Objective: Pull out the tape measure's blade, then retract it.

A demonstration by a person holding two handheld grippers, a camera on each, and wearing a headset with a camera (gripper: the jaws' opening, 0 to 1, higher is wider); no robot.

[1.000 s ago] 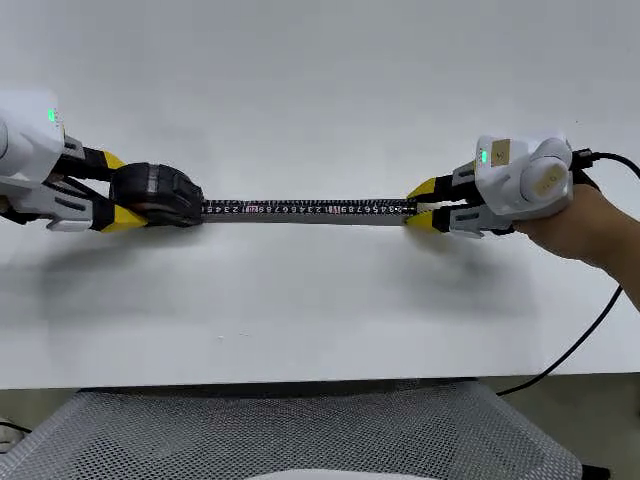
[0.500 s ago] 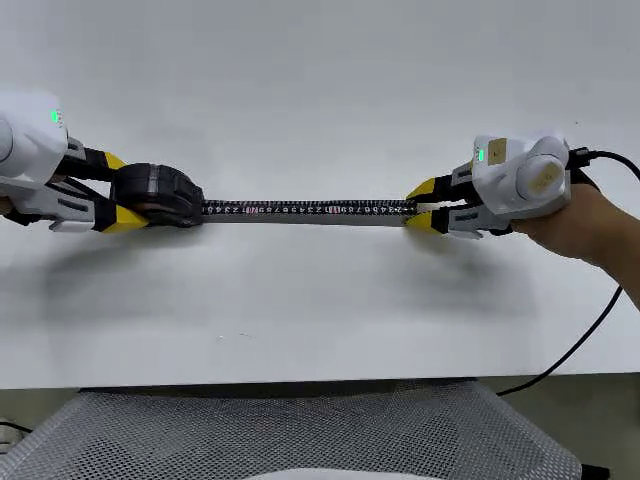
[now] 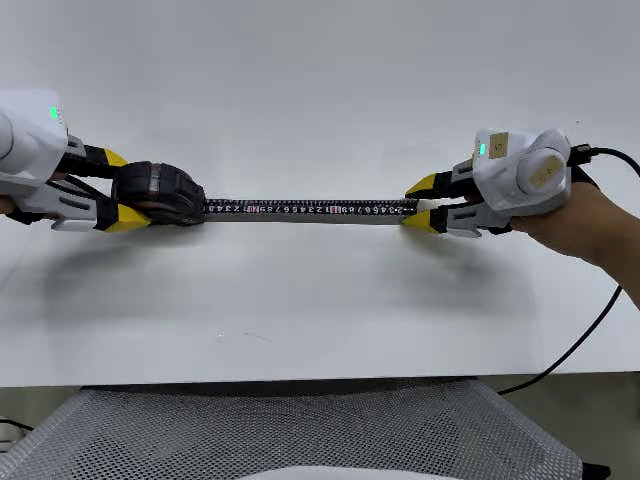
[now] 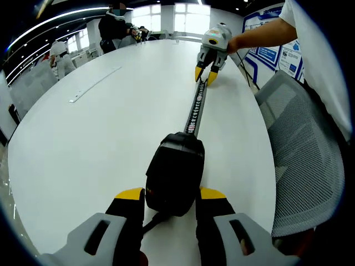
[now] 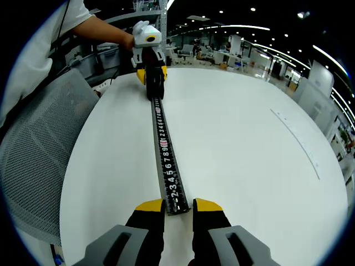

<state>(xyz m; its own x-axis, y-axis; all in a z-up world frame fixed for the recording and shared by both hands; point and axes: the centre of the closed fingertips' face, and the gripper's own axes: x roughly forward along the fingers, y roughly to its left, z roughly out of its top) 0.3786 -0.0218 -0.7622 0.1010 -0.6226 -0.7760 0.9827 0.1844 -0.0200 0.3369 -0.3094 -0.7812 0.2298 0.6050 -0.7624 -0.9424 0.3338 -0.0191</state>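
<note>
A black tape measure case (image 3: 158,192) rests on the white table (image 3: 320,90) at the left, and my left gripper (image 3: 128,190) is shut around its sides. In the left gripper view the case (image 4: 175,172) sits between the yellow fingertips (image 4: 130,195). The blade (image 3: 310,208) runs out flat to the right, numbers facing up. My right gripper (image 3: 416,204) is shut on the blade's free end. In the right gripper view that end (image 5: 177,206) lies between the yellow-tipped jaws, and the blade (image 5: 165,149) leads away to the case (image 5: 153,84).
A grey mesh chair (image 3: 300,430) stands at the table's near edge. A black cable (image 3: 590,330) hangs from the right gripper over the edge. A long thin pale strip (image 5: 297,141) lies further out on the table. People stand beyond the far end (image 4: 113,27).
Hardly anything differs. The right gripper's tips and the blade end sit very slightly further left; the left gripper and case have stayed put.
</note>
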